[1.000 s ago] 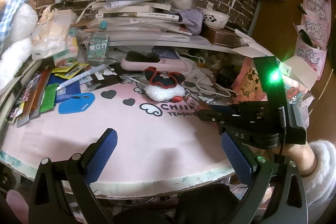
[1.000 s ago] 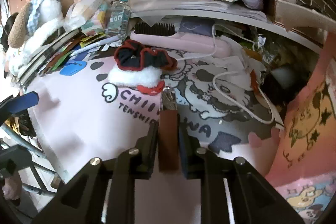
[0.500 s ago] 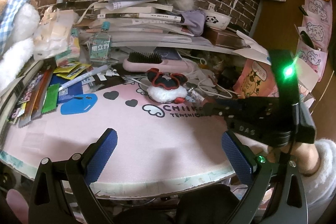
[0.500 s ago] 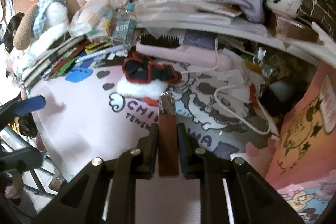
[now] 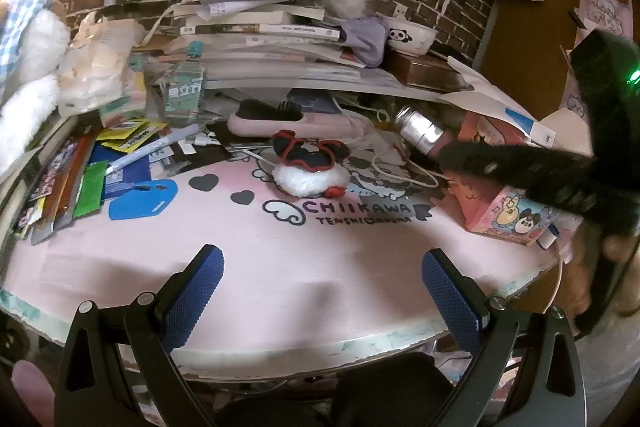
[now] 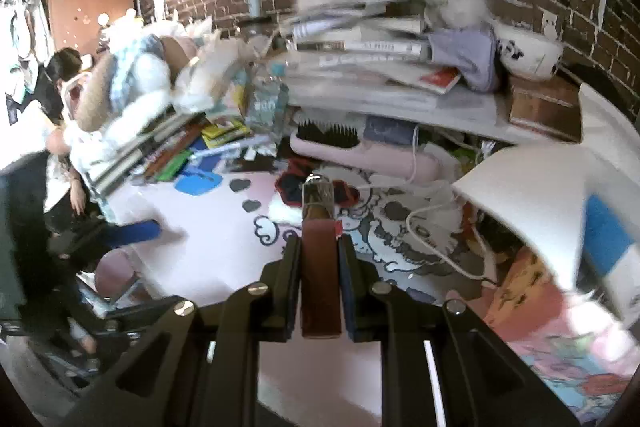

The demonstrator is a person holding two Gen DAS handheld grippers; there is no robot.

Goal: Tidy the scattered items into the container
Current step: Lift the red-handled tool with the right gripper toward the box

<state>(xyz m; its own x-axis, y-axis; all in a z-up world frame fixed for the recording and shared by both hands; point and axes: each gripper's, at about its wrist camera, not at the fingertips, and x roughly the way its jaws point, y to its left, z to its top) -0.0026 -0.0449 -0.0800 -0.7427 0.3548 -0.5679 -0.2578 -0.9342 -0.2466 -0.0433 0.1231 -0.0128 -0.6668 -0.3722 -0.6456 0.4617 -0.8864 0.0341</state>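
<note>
**Right gripper carries the tube high over the mat; left waits wide at the near edge**

Right gripper (image 6: 320,251) is clamped tight on a brown tube (image 6: 321,279) with a silver cap, cap pointing forward. It's lifted clear of the pink mat (image 6: 224,267), and the right wrist view is smeared with blur. In the left wrist view that same gripper (image 5: 448,157) is a dark blurred bar at 3 o'clock, the silver cap poking out at its tip.

Containers now. The pink box (image 5: 500,203) with cartoon faces sits at 3 o'clock on the mat's right side, directly under the right gripper as the left wrist view has it. I cannot tell what is inside it. In the right wrist view the box (image 6: 528,291) is at 4 o'clock, partly behind a white paper (image 6: 532,203). A panda bowl (image 5: 408,37) sits up at 1 o'clock on the shelf; contents hidden.

Left gripper (image 5: 320,279) stands fully open, holding nothing, blue pads (image 5: 192,291) spread over the mat's near edge at 6 o'clock.

Room to move: the mat's middle (image 5: 280,243) is bare from 6 o'clock to centre. Just past centre lie a scrunchie (image 5: 310,149) and a white puff (image 5: 308,181), touching. A hairbrush (image 5: 288,117) is at 12, a blue tag (image 5: 142,199) at 9, packets (image 5: 68,187) crowding the left edge, a white cable (image 5: 404,171) at 2.
</note>
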